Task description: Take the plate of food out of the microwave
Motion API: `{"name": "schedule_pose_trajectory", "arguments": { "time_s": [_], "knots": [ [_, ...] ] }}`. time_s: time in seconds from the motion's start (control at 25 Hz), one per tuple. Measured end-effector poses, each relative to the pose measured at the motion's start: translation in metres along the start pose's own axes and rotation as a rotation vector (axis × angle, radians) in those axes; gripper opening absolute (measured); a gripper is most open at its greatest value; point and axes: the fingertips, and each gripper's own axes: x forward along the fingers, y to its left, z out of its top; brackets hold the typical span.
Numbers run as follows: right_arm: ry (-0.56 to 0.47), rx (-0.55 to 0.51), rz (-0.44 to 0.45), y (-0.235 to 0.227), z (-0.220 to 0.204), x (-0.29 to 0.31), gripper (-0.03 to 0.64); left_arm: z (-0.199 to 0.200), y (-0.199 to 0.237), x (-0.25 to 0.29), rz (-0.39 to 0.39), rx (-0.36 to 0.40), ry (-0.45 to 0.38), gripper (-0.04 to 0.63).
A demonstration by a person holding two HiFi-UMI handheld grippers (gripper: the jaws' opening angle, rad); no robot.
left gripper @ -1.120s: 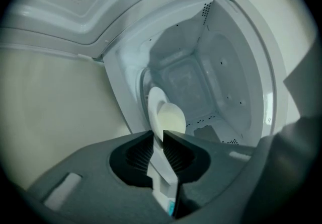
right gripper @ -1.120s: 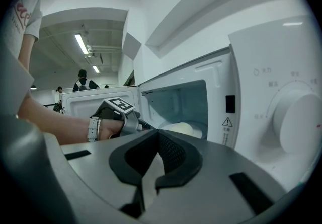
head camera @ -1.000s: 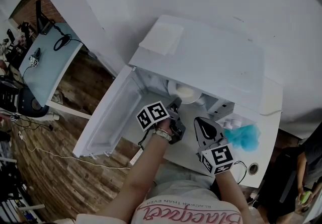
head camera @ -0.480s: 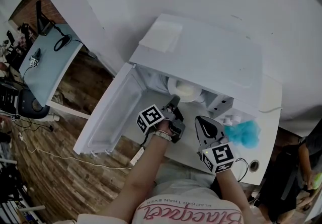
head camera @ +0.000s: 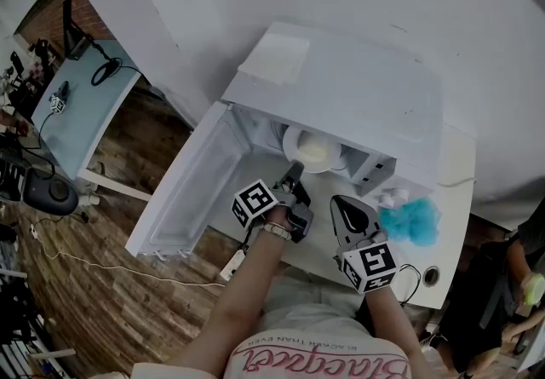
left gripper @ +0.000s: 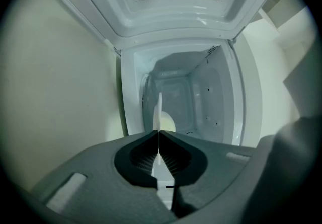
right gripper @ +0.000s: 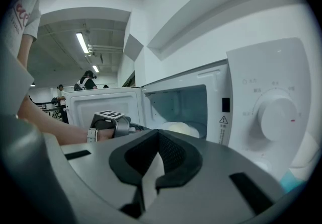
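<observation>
The white microwave [head camera: 358, 100] stands with its door [head camera: 192, 186] swung open to the left. Inside, a white plate [head camera: 294, 143] carries a pale mound of food [head camera: 313, 150]. My left gripper [head camera: 295, 170] reaches into the opening and is shut on the plate's near rim. In the left gripper view the plate [left gripper: 160, 109] shows edge-on as a thin white line between the closed jaws [left gripper: 159, 131], with the food [left gripper: 168, 124] just behind. My right gripper [head camera: 342, 202] hovers in front of the control panel, shut and empty [right gripper: 158, 131].
A folded white cloth [head camera: 274, 60] lies on top of the microwave. A fluffy blue thing [head camera: 410, 224] sits on the counter to the right, below the dial [right gripper: 275, 116]. A desk [head camera: 81, 109] stands far left; people stand in the background.
The left gripper's jaws have closed on the plate's rim. The right gripper has hardly moved.
</observation>
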Motion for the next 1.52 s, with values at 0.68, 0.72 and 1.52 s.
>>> {"name": "schedule_pose_trajectory", "arguments": {
  "time_s": [0.68, 0.72, 1.52],
  "knots": [
    [-0.010, -0.004, -0.005, 0.019, 0.006, -0.014, 0.011, -0.007, -0.015, -0.033, -0.056, -0.015, -0.009, 0.009],
    [-0.011, -0.007, -0.006, 0.020, 0.007, -0.015, 0.011, -0.008, -0.016, -0.035, -0.057, -0.016, -0.008, 0.009],
    [-0.051, -0.041, -0.031, 0.029, 0.027, -0.036, 0.011, -0.016, -0.032, -0.069, -0.072, -0.017, -0.012, 0.010]
  ]
}}
